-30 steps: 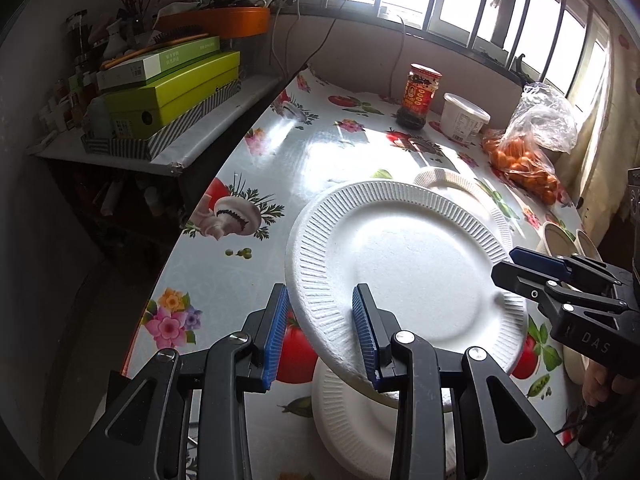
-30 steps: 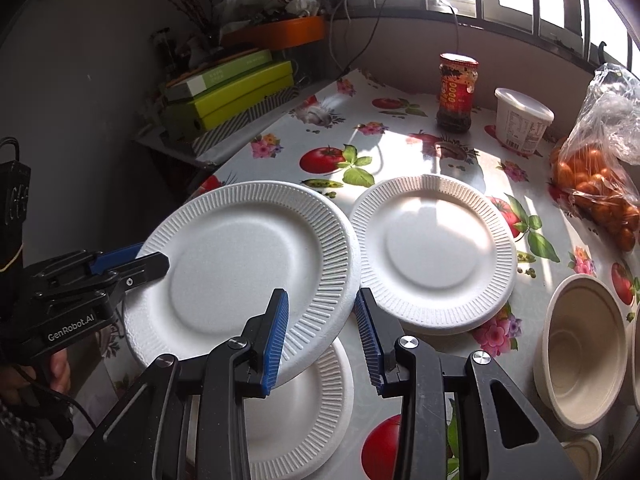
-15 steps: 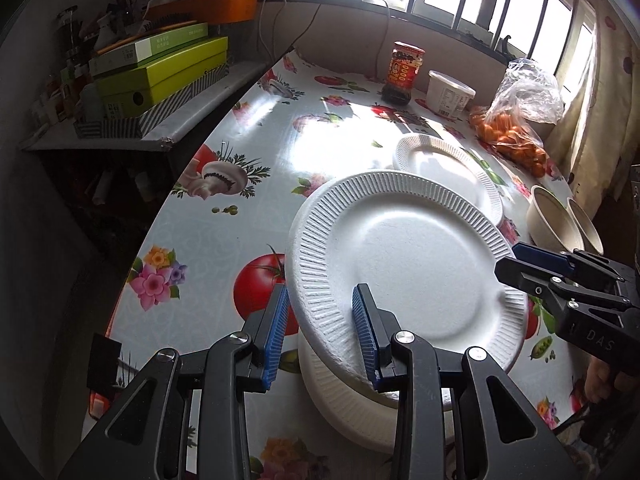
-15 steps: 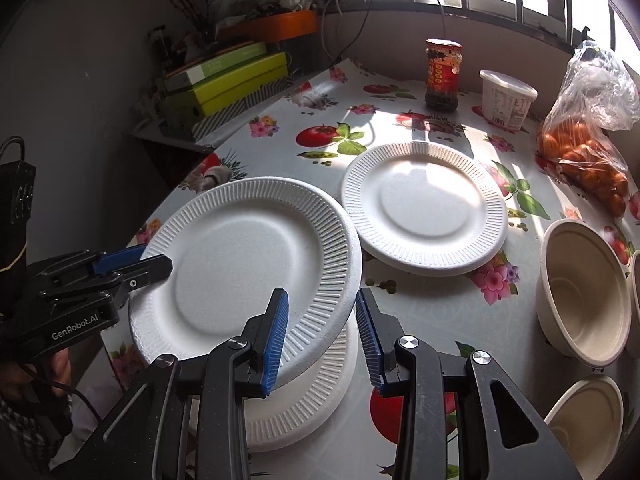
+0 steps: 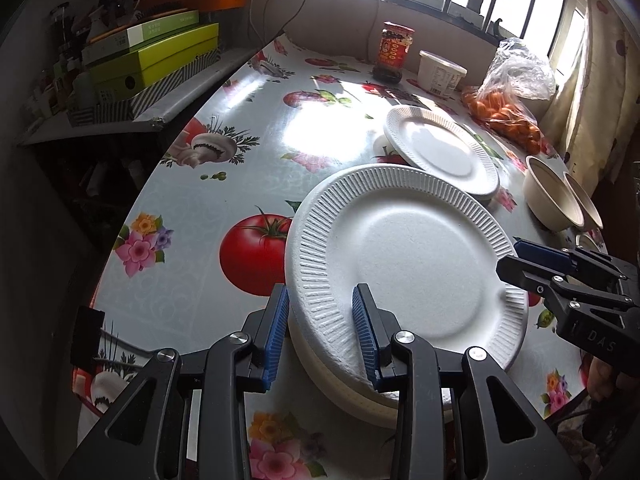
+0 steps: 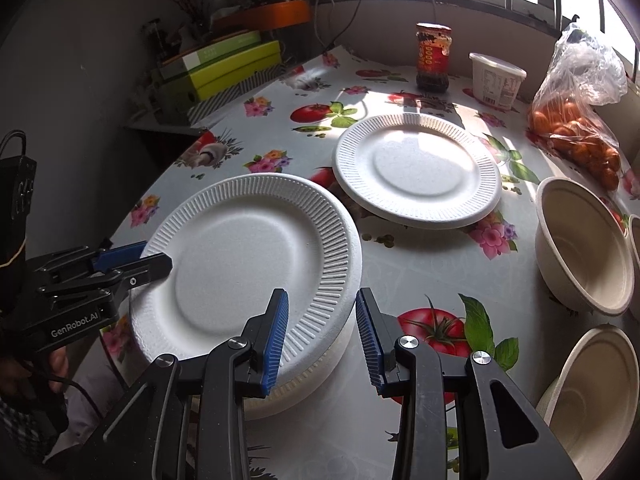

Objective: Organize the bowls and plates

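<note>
Together we grip the ribbed white foam plate point(image 5: 404, 256) by opposite rims, left hand-held gripper point(image 5: 320, 334) and right hand-held gripper point(image 6: 322, 334) each narrowly clamped on it. It sits just above another white plate point(image 6: 304, 380) on the flowered desk point(image 5: 192, 216).

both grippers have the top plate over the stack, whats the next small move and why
Probably lower it the last bit, then open both. The top plate sits just above the plate beneath, nearly lined up, its rim pinched by the left hand-held gripper and the right hand-held gripper.
</note>
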`<state>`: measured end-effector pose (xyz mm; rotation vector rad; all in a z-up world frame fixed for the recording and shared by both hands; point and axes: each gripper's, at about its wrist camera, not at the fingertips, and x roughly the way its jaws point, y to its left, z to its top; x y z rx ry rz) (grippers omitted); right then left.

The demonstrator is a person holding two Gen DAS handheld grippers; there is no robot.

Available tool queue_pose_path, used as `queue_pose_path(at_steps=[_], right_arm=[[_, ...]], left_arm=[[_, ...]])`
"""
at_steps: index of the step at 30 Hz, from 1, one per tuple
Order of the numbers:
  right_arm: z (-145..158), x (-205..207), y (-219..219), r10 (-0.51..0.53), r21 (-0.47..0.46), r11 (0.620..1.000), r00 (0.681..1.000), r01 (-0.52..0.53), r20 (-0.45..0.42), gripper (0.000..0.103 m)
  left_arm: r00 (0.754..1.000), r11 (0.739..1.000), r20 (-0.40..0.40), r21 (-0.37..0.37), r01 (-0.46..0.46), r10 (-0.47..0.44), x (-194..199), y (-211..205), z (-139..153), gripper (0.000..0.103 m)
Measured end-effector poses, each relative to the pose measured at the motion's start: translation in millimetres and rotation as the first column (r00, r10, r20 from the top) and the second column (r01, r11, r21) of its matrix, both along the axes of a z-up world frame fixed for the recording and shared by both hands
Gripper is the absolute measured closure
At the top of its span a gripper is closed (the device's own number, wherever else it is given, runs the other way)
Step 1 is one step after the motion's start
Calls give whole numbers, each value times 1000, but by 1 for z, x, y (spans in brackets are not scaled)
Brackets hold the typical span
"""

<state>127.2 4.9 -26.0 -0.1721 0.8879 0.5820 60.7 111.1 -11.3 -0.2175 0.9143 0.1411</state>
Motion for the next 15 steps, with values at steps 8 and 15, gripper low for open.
queue_pose_path(at_steps=[8, 15], right_arm=[[-7, -7, 2, 6, -25, 1000, 1000, -6, 8, 69], [-9, -10, 0, -8, -21, 1000, 1000, 8, 10, 69]], left_arm=[[1000, 1000, -11, -1, 4, -4, -3, 0, -5, 68], [1000, 1000, -16, 1, 9, -9, -3, -3, -7, 68]])
